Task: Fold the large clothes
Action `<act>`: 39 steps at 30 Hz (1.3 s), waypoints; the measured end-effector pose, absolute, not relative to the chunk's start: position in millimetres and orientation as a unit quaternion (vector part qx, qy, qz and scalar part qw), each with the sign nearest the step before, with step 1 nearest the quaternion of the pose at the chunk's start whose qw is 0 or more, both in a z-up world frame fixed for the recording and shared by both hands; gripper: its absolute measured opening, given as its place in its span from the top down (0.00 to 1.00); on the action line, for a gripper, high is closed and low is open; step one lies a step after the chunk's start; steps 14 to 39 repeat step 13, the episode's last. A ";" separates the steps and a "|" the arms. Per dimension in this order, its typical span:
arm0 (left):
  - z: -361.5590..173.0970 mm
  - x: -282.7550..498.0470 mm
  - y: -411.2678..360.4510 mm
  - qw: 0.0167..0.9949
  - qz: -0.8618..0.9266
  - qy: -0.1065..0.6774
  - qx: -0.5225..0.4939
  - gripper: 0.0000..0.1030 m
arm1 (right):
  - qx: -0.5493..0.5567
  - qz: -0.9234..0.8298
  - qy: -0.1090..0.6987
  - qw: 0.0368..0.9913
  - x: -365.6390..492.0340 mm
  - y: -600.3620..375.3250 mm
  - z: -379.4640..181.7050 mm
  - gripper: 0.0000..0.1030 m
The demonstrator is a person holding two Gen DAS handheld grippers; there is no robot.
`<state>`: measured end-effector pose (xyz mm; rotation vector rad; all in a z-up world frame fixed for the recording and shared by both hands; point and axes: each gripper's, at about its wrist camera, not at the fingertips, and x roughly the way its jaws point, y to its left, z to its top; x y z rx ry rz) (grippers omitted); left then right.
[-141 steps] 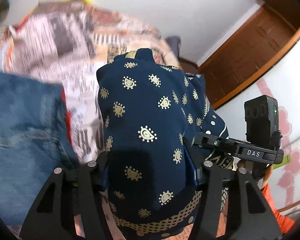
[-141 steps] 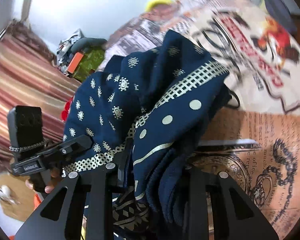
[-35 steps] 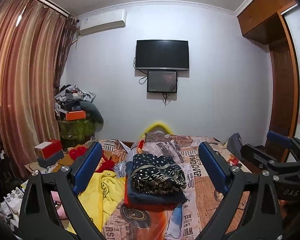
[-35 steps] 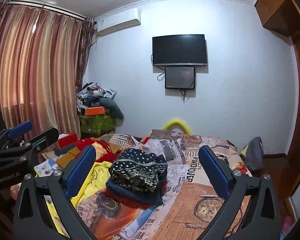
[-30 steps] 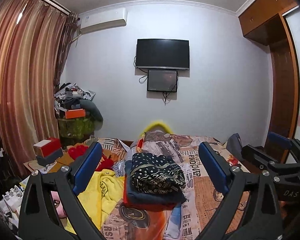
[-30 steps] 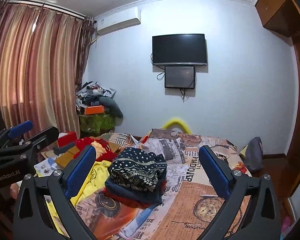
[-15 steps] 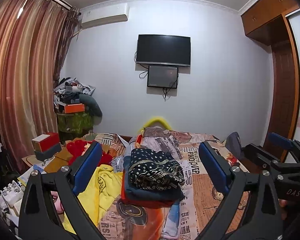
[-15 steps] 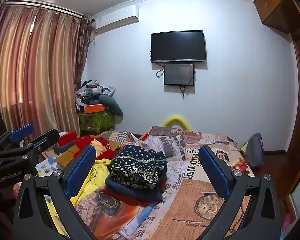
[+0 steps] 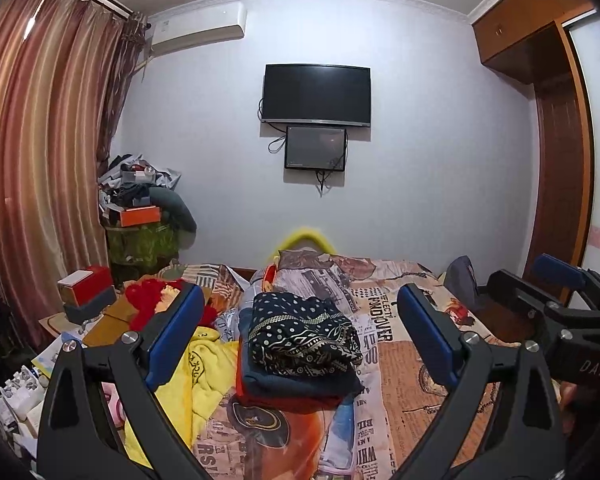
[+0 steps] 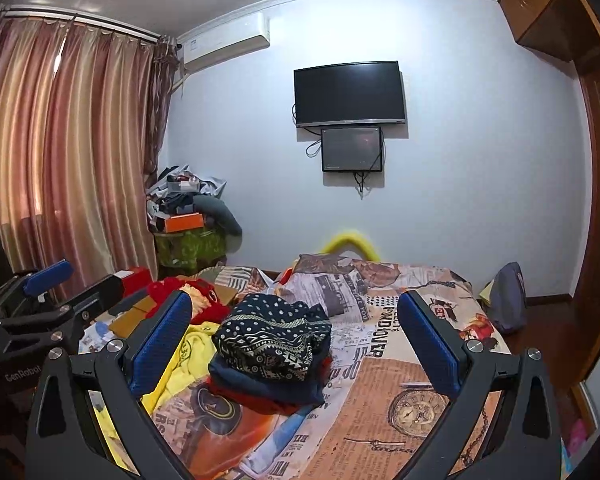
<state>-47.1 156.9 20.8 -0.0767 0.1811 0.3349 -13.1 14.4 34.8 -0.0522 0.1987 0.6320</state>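
1. navy patterned garment (image 9: pixel 300 332) (image 10: pixel 272 338) lay folded, a bit rumpled, atop a small stack of folded clothes (image 9: pixel 296 384) on the bed (image 9: pixel 412 380).
2. left gripper (image 9: pixel 300 344) & right gripper (image 10: pixel 296 340): jaws wide apart, holding nothing, well back from the stack.

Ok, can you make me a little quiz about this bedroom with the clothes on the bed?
1. True or false: the navy patterned garment lies on top of the folded pile on the bed.
2. What colour is the loose cloth just left of the pile? A) green B) yellow C) white
3. Fill in: both the left gripper and the right gripper are ____ and hold nothing.

Key: 1 true; 2 B; 3 open.
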 end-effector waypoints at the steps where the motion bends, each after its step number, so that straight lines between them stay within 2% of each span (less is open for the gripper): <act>1: 20.9 -46.8 157.3 0.981 0.166 0.091 -0.038 0.05 | -0.024 0.310 0.097 0.945 -13.4 13.7 35.8 0.01; 39: 18.4 -46.9 157.1 0.982 0.158 0.095 -0.038 0.05 | -0.015 0.307 0.101 0.946 -9.5 11.0 35.4 0.01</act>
